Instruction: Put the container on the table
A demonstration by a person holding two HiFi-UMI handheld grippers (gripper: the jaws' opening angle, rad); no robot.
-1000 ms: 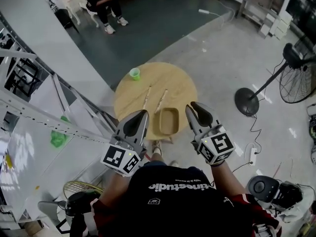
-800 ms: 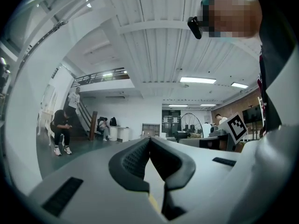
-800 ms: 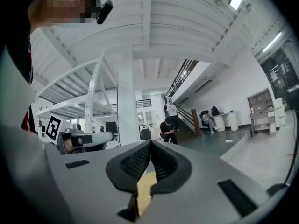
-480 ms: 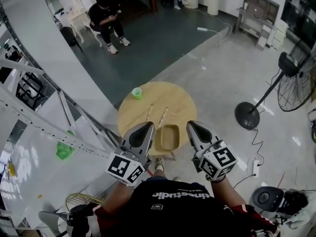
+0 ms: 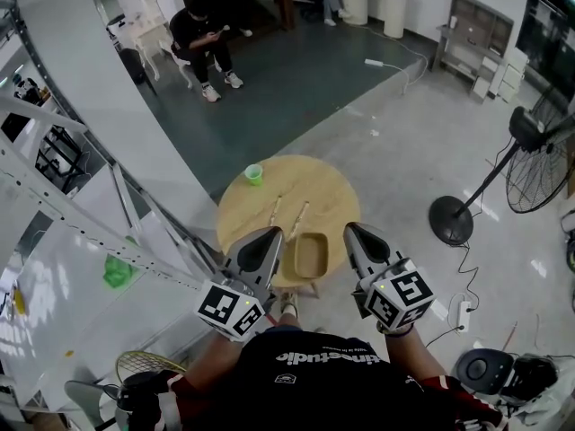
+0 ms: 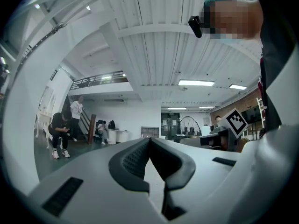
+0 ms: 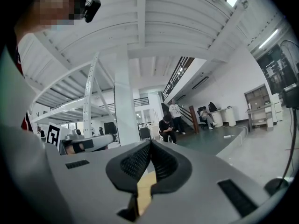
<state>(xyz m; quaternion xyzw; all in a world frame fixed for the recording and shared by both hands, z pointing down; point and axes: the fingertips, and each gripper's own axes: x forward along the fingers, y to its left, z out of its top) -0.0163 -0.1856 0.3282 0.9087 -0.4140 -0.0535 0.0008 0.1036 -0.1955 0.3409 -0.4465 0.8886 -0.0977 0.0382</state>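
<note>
1. Closest to the camera are the left gripper point(image 5: 272, 233) and the right gripper point(image 5: 349, 227). Both are smooth grey plastic shells with black ribbed pads, each with a black-and-white marker cube point(image 5: 232, 310) at the back. They're held side by side in front of the person's black T-shirt point(image 5: 314, 375).
2. Jaws: in the left gripper view the pads are pressed together with nothing between them. It's the same in the right gripper view, closed and empty. A thin tan strip point(image 7: 144, 188) shows through the slot under the right pads, and I can't tell what it is.
3. The shallow tan rectangular container point(image 5: 310, 255) sits on the round light-wood table point(image 5: 323, 182), at its near edge. In the head view it falls right between the two gripper tips, but neither one touches it. It looks empty to me.
4. Further across the tabletop, two thin wooden sticks point(image 5: 275, 208) lie side by side near the middle. A small green cup point(image 5: 254, 174) stands by the far-left rim, too tiny for me to see inside.
5. Only the head view shows the table. The gripper views look out level and pick up the white ribbed ceiling point(image 6: 154, 45), strip lights and a staircase point(image 7: 189, 113). Each one also catches the other gripper's marker cube off to the side.
6. Farthest out, a black pedestal fan point(image 5: 539, 151) stands on the pale glossy floor at right. A white metal truss point(image 5: 54, 196) runs along the left, and a seated person in dark clothes point(image 5: 208, 43) is on the dark floor patch up top.
</note>
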